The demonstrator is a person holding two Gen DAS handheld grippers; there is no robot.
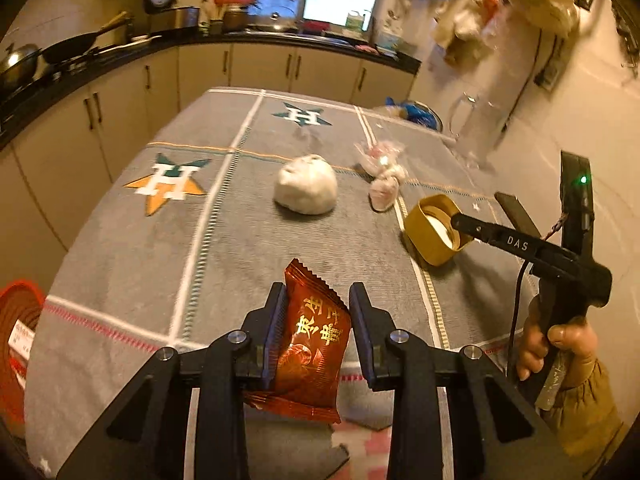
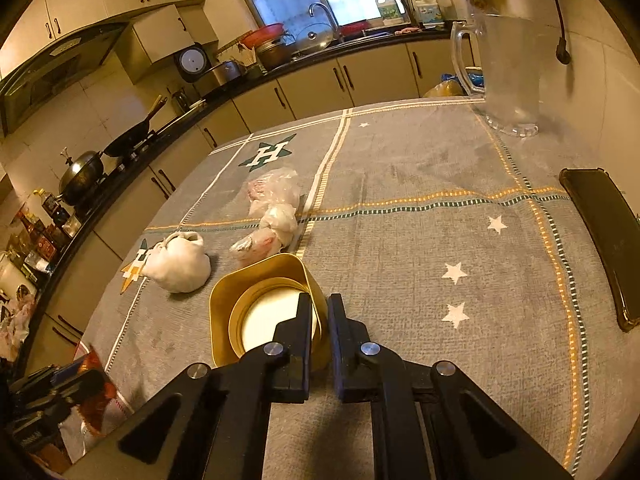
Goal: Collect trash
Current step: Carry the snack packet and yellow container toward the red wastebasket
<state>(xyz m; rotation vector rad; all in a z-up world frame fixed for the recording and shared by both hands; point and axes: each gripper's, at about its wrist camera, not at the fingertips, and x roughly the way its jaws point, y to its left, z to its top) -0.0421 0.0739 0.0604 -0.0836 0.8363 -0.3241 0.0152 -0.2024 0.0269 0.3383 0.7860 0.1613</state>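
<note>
In the left wrist view my left gripper (image 1: 317, 304) is open around a red snack wrapper (image 1: 310, 344), which leans on the left finger with a gap to the right finger. My right gripper (image 2: 319, 304) is shut on the wall of a gold tin lid (image 2: 260, 304), one finger inside and one outside; it also shows in the left wrist view (image 1: 430, 228). A white crumpled paper ball (image 1: 306, 190) and a knotted clear plastic bag (image 1: 382, 174) lie on the grey tablecloth (image 1: 140, 248); both also show in the right wrist view, the ball (image 2: 178, 266) and the bag (image 2: 272, 212).
A red bin (image 1: 18, 332) stands at the table's left edge. A clear glass pitcher (image 2: 506, 76) stands at the far right corner. A black phone (image 2: 608, 240) lies at the right edge. Kitchen counters with pans run along the left and back.
</note>
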